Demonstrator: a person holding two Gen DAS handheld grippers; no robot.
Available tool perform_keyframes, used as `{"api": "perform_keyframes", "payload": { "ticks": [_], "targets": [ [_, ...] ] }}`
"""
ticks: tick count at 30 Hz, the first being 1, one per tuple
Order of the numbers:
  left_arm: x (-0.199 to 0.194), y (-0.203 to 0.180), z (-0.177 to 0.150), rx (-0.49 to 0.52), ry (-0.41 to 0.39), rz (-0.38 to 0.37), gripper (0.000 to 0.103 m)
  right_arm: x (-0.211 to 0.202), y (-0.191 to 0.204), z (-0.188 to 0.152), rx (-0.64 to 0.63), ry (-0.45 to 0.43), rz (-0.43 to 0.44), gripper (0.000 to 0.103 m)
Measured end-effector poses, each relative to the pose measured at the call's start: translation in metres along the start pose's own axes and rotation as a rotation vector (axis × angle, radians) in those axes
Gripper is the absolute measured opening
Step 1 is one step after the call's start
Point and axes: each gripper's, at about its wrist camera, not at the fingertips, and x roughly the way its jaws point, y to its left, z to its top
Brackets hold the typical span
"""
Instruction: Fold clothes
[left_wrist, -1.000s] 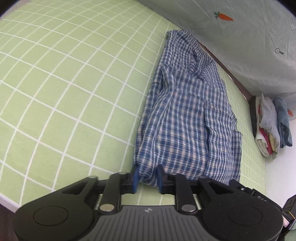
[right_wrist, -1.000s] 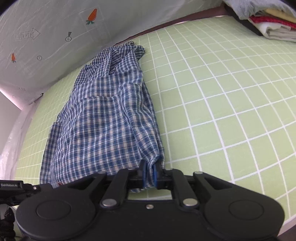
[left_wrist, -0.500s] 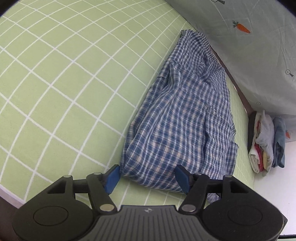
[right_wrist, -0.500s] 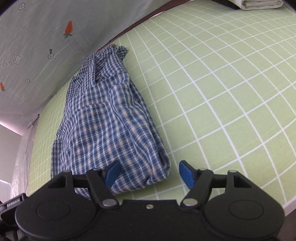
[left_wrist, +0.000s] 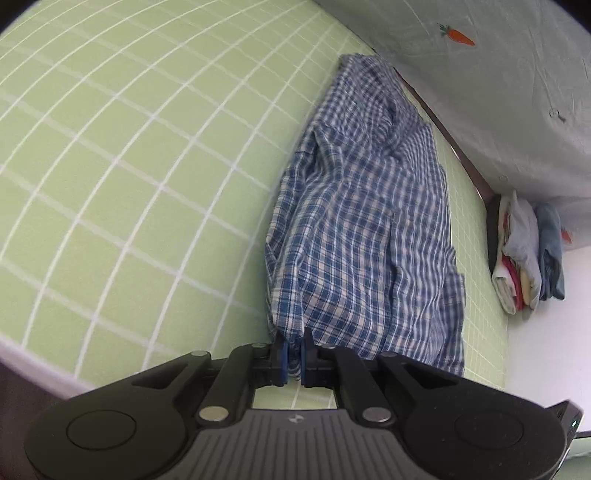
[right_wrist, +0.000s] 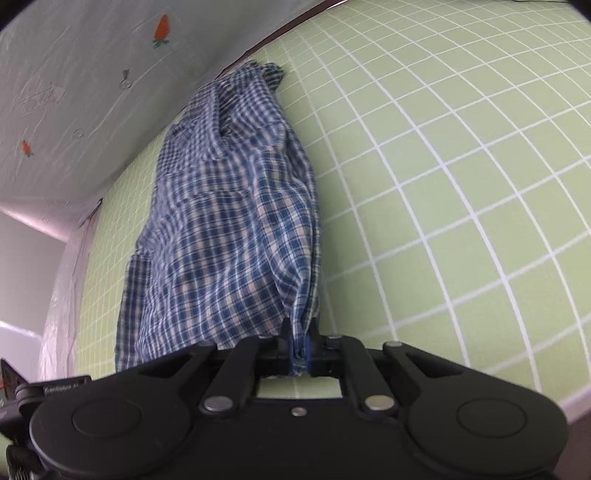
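Left hand-held gripper (left_wrist: 292, 356) tilted steeply down, blue pads clamped on the near left corner of the blue plaid shirt (left_wrist: 364, 236). Right hand-held gripper (right_wrist: 298, 350) pitched down alike, pinching the near right corner. Shirt stretched lengthwise away over the green checked bed sheet (left_wrist: 122, 155), far end by the carrot-print cloth (right_wrist: 74, 74). Folded clothes stack (left_wrist: 524, 254) beyond.

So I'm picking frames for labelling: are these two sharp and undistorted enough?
Left wrist: fisheye bends the sheet grid, and the checked shirt is slightly motion-smeared. Right wrist: same curving, shirt soft, dark corners.
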Motion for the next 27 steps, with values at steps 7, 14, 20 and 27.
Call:
{"api": "perform_keyframes", "payload": {
  "ticks": [7,14,20,27],
  "targets": [
    [-0.026,0.002,0.003,-0.106,0.002,-0.062,0.005,-0.021,0.004,-0.003,0.009,0.03,0.042,0.006],
    [-0.047,-0.028,0.037,-0.149,-0.054,-0.189,0.005,-0.047,0.023,0.025,-0.027,-0.049,0.101,0.006],
    [-0.052,-0.051,0.079,-0.164,-0.085,-0.286,0.005,-0.064,0.018,0.068,0.124,-0.133,0.241,0.006],
    [-0.039,-0.089,0.139,-0.103,-0.122,-0.326,0.005,-0.05,0.038,0.13,0.143,-0.212,0.3,0.006]
  ]
}}
